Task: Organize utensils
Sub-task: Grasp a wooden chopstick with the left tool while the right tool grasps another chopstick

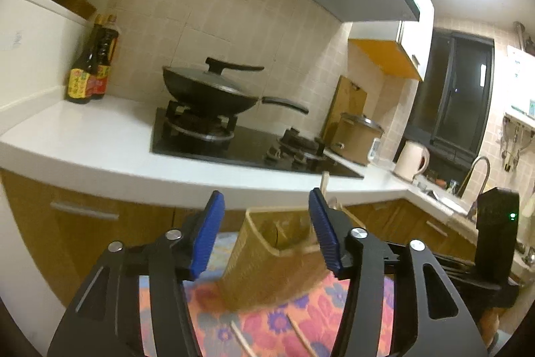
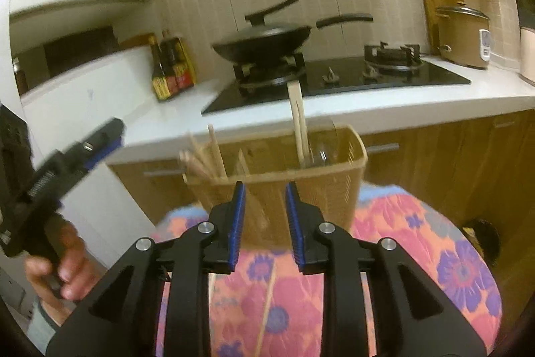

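A woven tan utensil basket [image 2: 301, 183] with dividers stands on a floral tablecloth [image 2: 418, 250]. Several wooden chopsticks [image 2: 207, 156] lean in its left compartment and a pair [image 2: 298, 126] stands in the right one. One loose chopstick [image 2: 267, 303] lies on the cloth below my right gripper [image 2: 264, 223], which is open and empty just in front of the basket. In the left wrist view the basket [image 1: 274, 260] sits between the fingers of my open, empty left gripper [image 1: 267, 233], and two loose chopsticks [image 1: 301, 337] lie on the cloth [image 1: 334, 317].
Behind the table runs a white counter [image 1: 83, 136] with a black gas hob [image 1: 247, 149], a lidded wok [image 1: 214, 89], sauce bottles [image 1: 90, 69], a rice cooker [image 1: 357, 136] and a kettle [image 1: 411, 159]. Wooden cabinets [image 2: 451, 156] stand below. The left gripper shows at the left in the right wrist view [image 2: 67, 163].
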